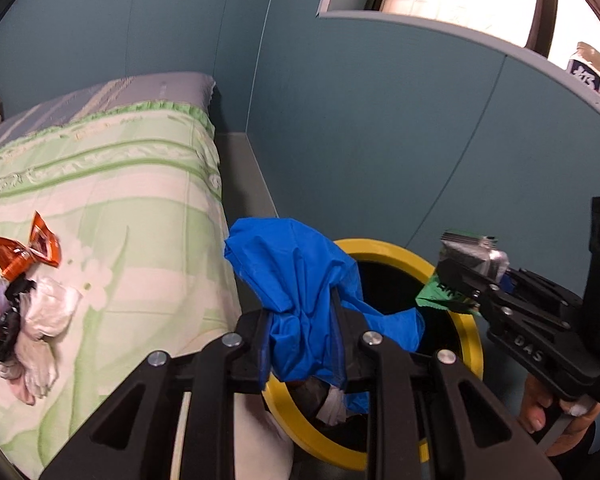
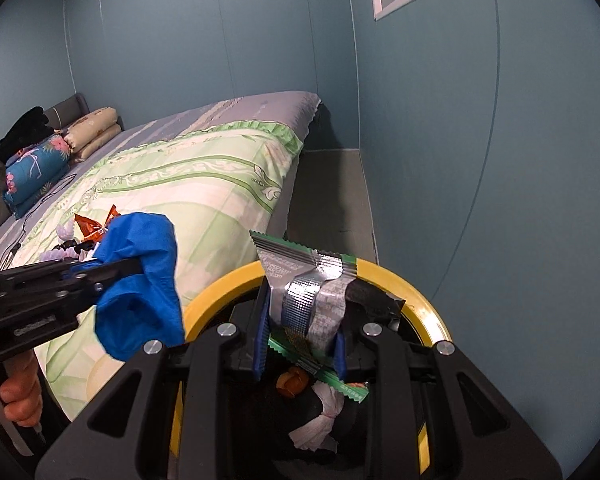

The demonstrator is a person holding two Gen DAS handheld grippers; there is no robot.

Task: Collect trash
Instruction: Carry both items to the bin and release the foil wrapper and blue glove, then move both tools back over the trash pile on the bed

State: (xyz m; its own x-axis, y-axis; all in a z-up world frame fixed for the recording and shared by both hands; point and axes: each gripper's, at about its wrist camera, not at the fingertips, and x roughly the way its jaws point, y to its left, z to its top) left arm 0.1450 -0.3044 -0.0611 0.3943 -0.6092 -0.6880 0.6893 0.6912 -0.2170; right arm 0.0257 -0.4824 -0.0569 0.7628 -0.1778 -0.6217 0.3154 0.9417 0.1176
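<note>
My left gripper [image 1: 302, 344] is shut on a crumpled blue plastic bag [image 1: 300, 280] and holds it over the near rim of the yellow-rimmed bin [image 1: 470, 336]. My right gripper [image 2: 300, 340] is shut on a green and silver snack wrapper [image 2: 308, 292], above the bin [image 2: 404, 284]. The right gripper [image 1: 458, 280] with its wrapper [image 1: 466, 246] shows at the right of the left wrist view. The left gripper [image 2: 136, 270] with the blue bag [image 2: 140, 292] shows at the left of the right wrist view. White tissue [image 2: 320, 420] and an orange scrap [image 2: 292, 384] lie inside the bin.
On the bed's green quilt [image 1: 120, 200] lie an orange wrapper [image 1: 24, 252], white crumpled tissues [image 1: 44, 328] and dark scraps [image 1: 6, 320]. The bin stands between the bed and a blue wall [image 1: 380, 140]. Pillows [image 2: 92, 132] and a folded blanket [image 2: 36, 172] sit at the bed's head.
</note>
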